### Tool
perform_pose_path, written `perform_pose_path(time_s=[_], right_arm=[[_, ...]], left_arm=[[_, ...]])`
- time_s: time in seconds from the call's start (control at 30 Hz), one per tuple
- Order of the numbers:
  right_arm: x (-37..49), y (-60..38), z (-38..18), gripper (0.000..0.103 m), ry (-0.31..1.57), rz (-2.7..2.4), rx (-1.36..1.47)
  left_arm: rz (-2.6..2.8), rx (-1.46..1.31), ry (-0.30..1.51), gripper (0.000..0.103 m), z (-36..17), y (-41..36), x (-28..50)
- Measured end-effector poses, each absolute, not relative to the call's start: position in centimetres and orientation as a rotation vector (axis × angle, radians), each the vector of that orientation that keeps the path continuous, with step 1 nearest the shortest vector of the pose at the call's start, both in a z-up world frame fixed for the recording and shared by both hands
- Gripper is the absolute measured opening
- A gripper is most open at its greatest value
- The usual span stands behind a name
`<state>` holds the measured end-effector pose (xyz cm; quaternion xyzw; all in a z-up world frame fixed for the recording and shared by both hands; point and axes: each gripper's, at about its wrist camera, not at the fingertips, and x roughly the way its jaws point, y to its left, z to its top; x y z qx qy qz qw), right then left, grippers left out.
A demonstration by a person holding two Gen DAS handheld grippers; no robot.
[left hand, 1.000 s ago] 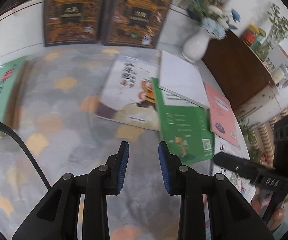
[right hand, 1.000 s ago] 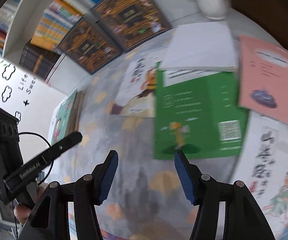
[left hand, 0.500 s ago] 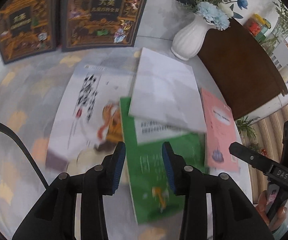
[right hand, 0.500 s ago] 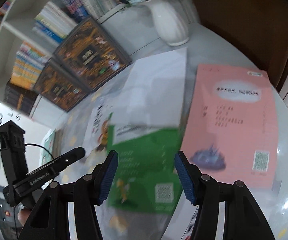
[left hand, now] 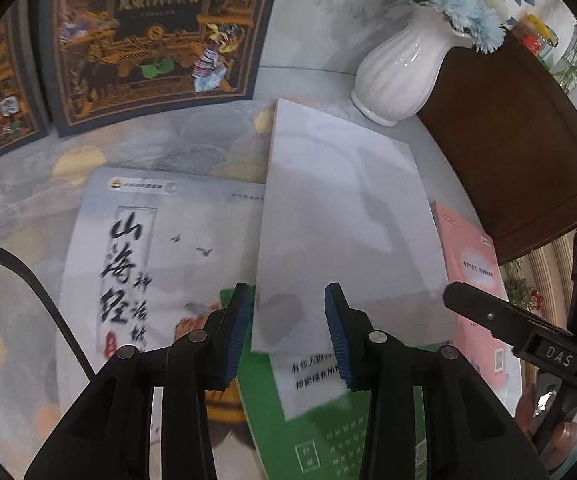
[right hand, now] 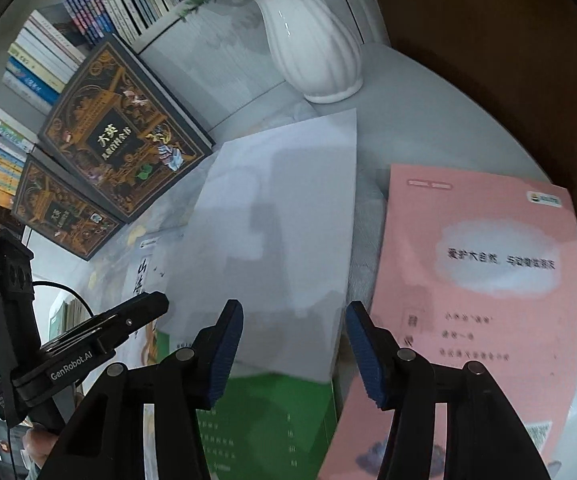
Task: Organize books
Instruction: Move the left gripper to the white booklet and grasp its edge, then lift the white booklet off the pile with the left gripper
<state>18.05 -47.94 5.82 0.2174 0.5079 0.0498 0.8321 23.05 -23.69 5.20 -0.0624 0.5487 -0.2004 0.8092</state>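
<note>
Books lay spread on the table (left hand: 16, 264), and both tools hung over them. The left gripper (left hand: 286, 334) was released, its blue pads (left hand: 237, 332) apart and holding nothing. Between its fingers, in the left wrist view, showed the near edge of a plain white book (left hand: 344, 232). This white book lay on top of a green book (left hand: 336, 432) that reached toward the near side. It also covered the right edge of a pale grey book with black brush writing (left hand: 160, 248), which lay to the left. To the right of the white book a pink book (left hand: 472, 280) lay flat, partly under it.

The right gripper (right hand: 294, 354) was released too, with its pads (right hand: 362, 350) wide apart and nothing between them. In the right wrist view it stood over the near edge of the white book (right hand: 276, 232), with the green book (right hand: 264, 424) below it and the pink book (right hand: 476, 280) just beside its right finger. I could not tell whether either tool touched a book.

Farther away, a white vase with blue flowers (left hand: 400, 68) stood on the table near the far corner of the white book. Two dark ornate books (left hand: 148, 32) leaned upright at the far left. A shelf with rows of books (right hand: 48, 60) was behind them. A dark brown cabinet (left hand: 520, 152) stood at the right.
</note>
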Motion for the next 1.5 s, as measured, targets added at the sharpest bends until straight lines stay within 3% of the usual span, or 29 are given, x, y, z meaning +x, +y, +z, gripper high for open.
perform_pose_path(time_s=[0.23, 0.57, 0.97, 1.23, 1.5], right_arm=[[19.5, -47.6, 4.2, 0.053, 1.119, 0.102, 0.469], [17.9, -46.7, 6.5, 0.054, 1.095, 0.124, 0.340], [5.8, -40.0, 3.6, 0.054, 1.274, 0.382, 0.298], [3.6, -37.9, 3.8, 0.053, 1.239, 0.363, 0.135], [2.8, -39.6, 4.8, 0.057, 1.267, 0.490, 0.361]], left_arm=[[-0.444, -0.108, 1.180, 0.040, 4.7, -24.5, 24.2], [-0.491, -0.062, 1.168, 0.041, 6.0, -24.5, 20.9], [-0.366, -0.162, 1.284, 0.041, 5.1, -14.6, 5.0], [-0.326, -0.263, 1.283, 0.042, 3.9, -13.3, 2.0], [-0.246, -0.238, 1.257, 0.052, 3.3, -13.7, 2.8]])
